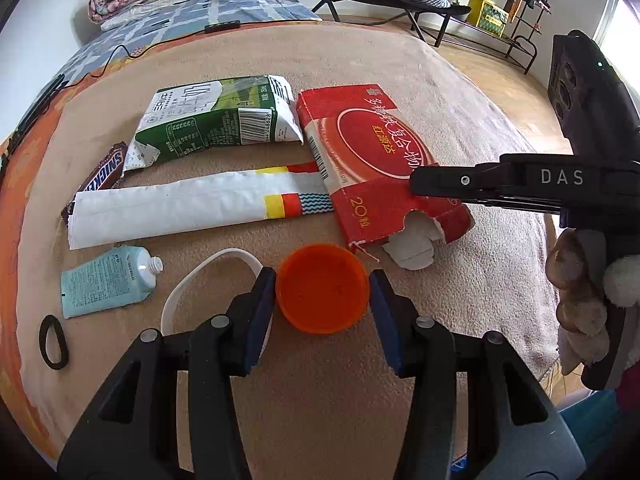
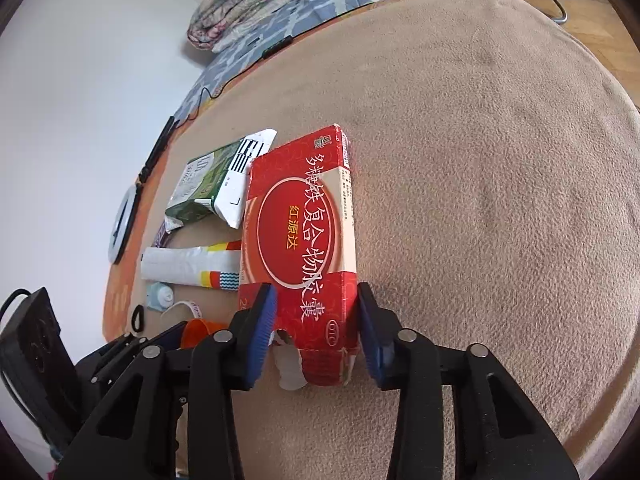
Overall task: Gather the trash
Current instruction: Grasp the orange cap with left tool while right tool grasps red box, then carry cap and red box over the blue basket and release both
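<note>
On a beige blanket spread over a bed, the left gripper stands open around an orange cap, pads beside its rim. The right gripper brackets the torn end of a red medicine box, jaws apart, near a flattened green milk carton.

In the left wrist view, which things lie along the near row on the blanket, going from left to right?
Black hair tie → light blue tube → white strap loop → orange cap, which sits between the fingers of the open left claw.
</note>
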Tool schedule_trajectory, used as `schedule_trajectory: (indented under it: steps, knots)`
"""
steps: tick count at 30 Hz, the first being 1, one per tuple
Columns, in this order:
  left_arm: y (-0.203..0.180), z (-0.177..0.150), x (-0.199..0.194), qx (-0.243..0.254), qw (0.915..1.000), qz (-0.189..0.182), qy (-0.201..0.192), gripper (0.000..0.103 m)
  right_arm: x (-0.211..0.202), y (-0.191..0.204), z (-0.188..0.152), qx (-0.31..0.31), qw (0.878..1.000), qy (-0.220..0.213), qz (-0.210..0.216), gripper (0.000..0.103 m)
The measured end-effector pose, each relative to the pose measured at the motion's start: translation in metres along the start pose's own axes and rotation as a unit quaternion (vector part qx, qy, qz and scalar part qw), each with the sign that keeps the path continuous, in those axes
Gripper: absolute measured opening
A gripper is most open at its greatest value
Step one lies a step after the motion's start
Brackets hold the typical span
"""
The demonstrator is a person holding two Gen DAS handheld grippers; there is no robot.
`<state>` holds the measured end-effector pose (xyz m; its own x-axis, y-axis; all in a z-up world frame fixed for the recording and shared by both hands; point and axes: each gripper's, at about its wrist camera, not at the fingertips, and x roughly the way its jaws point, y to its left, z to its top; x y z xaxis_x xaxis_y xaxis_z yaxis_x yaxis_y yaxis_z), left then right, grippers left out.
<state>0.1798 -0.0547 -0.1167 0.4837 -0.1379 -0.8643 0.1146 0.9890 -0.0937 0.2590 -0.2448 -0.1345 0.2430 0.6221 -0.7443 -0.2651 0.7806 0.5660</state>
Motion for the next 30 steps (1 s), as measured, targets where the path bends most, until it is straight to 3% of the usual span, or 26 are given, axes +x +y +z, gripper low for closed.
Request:
schedule_trajectory:
  steps: [9, 17, 30]
  knots:
    - [0.000, -0.003, -0.005, -0.004, 1.0000, 0.000, -0.009, 0.048, -0.014, 0.018, 0.004, -0.018, 0.999, -0.023, 0.013, 0.017]
    - [-0.002, -0.004, -0.023, 0.005, 0.9996, 0.003, -0.028, 0.048, -0.036, 0.047, -0.001, -0.103, 0.992, -0.062, -0.041, 0.013]
    - [-0.003, -0.017, -0.068, 0.001, 0.9984, -0.011, -0.055, 0.048, -0.076, 0.064, -0.026, -0.167, 0.978, -0.094, -0.085, 0.012]
